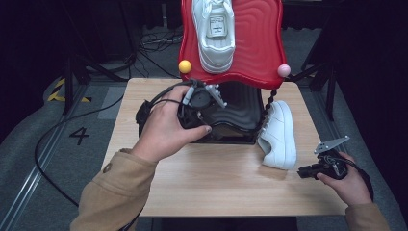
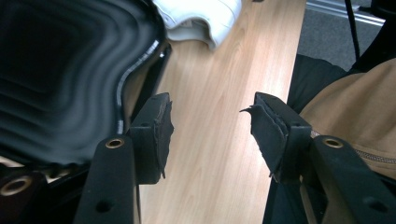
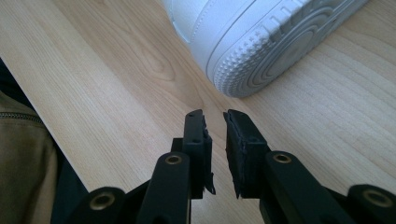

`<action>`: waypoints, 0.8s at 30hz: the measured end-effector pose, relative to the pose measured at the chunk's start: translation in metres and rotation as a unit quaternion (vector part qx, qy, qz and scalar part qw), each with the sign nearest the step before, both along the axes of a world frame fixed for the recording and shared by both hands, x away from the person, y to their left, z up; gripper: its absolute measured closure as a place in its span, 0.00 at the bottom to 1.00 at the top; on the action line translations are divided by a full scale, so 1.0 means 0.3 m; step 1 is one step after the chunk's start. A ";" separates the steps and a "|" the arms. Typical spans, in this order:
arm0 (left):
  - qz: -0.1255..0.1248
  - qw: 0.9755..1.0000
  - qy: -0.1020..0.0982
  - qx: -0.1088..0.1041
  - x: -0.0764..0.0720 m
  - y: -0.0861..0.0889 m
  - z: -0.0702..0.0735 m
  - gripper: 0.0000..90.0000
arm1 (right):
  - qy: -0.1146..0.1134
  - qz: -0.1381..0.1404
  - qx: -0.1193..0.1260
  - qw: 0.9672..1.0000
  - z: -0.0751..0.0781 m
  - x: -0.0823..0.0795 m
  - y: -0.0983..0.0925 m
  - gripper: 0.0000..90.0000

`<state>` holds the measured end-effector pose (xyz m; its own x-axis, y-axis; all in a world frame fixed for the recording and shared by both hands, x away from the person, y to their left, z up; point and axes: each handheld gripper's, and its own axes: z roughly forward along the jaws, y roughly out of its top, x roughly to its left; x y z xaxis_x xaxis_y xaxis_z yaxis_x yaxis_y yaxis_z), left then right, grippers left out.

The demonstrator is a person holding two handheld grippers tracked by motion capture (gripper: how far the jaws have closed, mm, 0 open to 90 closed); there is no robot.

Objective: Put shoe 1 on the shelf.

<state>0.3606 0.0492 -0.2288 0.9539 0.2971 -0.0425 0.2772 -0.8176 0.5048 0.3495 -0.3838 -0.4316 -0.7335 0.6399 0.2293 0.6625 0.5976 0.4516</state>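
Note:
A white shoe (image 1: 281,137) lies on its side on the wooden table (image 1: 216,183), leaning against the right edge of a black wavy tray (image 1: 238,113). A second white shoe (image 1: 215,31) rests on a red wavy tray (image 1: 260,43) raised above the black one. My left gripper (image 1: 192,108) is low over the black tray's front left part. In the left gripper view it (image 2: 210,109) is open over bare wood, with the black tray (image 2: 56,70) beside its left jaw. My right gripper (image 1: 303,172) (image 3: 215,116) is near the table's right front; a narrow empty gap separates its jaws, which point at the shoe's sole (image 3: 261,37).
A yellow ball (image 1: 184,66) and a pink ball (image 1: 284,70) sit at the red tray's lower corners. A twisted black post (image 1: 269,98) stands beside the shoe. Cables (image 1: 57,130) run over the floor at the left. A person's tan sleeve (image 2: 355,116) is close behind the left gripper.

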 end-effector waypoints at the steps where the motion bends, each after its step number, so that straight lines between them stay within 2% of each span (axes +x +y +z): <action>1: 0.002 1.000 0.009 0.002 0.001 0.002 -0.042 0.54 | 0.001 0.000 0.001 1.000 -0.001 0.001 0.001 0.87; 2: 0.002 1.000 0.009 0.002 0.001 0.002 -0.042 0.54 | 0.001 0.000 0.001 1.000 -0.001 0.001 0.001 0.87; 6: 0.017 1.000 0.014 0.021 -0.002 0.005 -0.143 0.52 | 0.004 -0.002 -0.001 1.000 -0.005 0.009 0.002 0.87; 9: 0.030 0.999 0.030 0.015 -0.015 0.003 -0.221 0.51 | 0.002 -0.001 0.001 1.000 0.001 0.013 0.005 0.87; 15: 0.025 0.998 0.050 0.009 -0.048 -0.008 -0.347 0.50 | -0.001 0.000 0.004 1.000 0.006 0.014 0.005 0.88; 19: 0.016 0.999 0.046 0.009 -0.065 -0.014 -0.385 0.49 | -0.002 -0.001 0.005 1.000 0.008 0.014 0.005 0.88; 20: 0.016 0.999 0.036 0.003 -0.077 -0.010 -0.402 0.49 | -0.002 -0.002 0.005 1.000 0.009 0.013 0.005 0.88; 22: 0.015 0.999 0.041 -0.006 -0.079 -0.007 -0.416 0.49 | -0.002 -0.009 0.005 1.000 0.013 0.013 0.001 0.89; 24: 0.012 0.999 0.041 -0.001 -0.076 -0.007 -0.420 0.49 | -0.003 -0.014 0.008 1.000 0.019 0.012 -0.004 0.90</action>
<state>0.3379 0.0471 -0.3549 0.9397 0.3202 -0.1204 0.3373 -0.8085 0.4822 0.3531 -0.3850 -0.4259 -0.7175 0.6558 0.2349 0.6753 0.5720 0.4657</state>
